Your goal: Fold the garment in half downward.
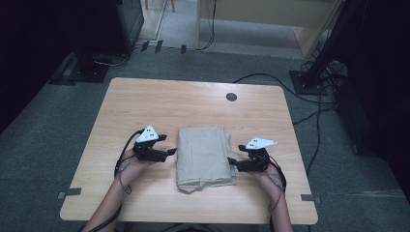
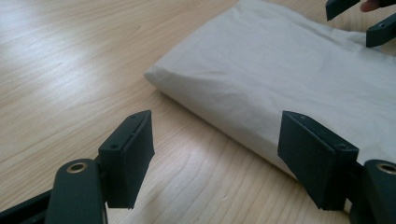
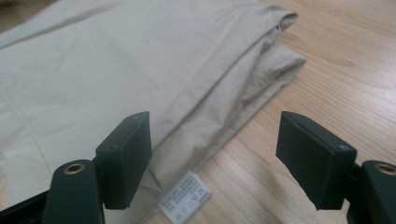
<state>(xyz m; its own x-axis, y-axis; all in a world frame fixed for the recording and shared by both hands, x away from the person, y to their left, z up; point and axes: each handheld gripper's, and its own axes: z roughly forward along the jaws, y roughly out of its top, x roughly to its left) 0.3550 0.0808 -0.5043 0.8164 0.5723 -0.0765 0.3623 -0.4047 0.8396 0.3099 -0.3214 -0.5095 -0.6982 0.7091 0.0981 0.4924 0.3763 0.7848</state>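
Note:
A folded beige cloth (image 1: 203,157) lies flat in the middle of the wooden table (image 1: 145,101). My left gripper (image 1: 170,151) rests just off its left edge, open, nothing between the jaws. My right gripper (image 1: 230,162) sits at the cloth's right edge, open as well. In the left gripper view the cloth (image 2: 289,79) fills the upper right past my left gripper (image 2: 215,156); the other gripper's jaws show at the top right corner. The right gripper view shows the cloth's layered edge (image 3: 154,79), a white care label (image 3: 185,200) sticking out, and my right gripper (image 3: 212,158) over them.
A dark round cable hole (image 1: 231,96) sits near the table's far edge. Black stands and cables (image 1: 309,79) crowd the carpet right of the table, and a dark stand base (image 1: 84,67) lies at the far left.

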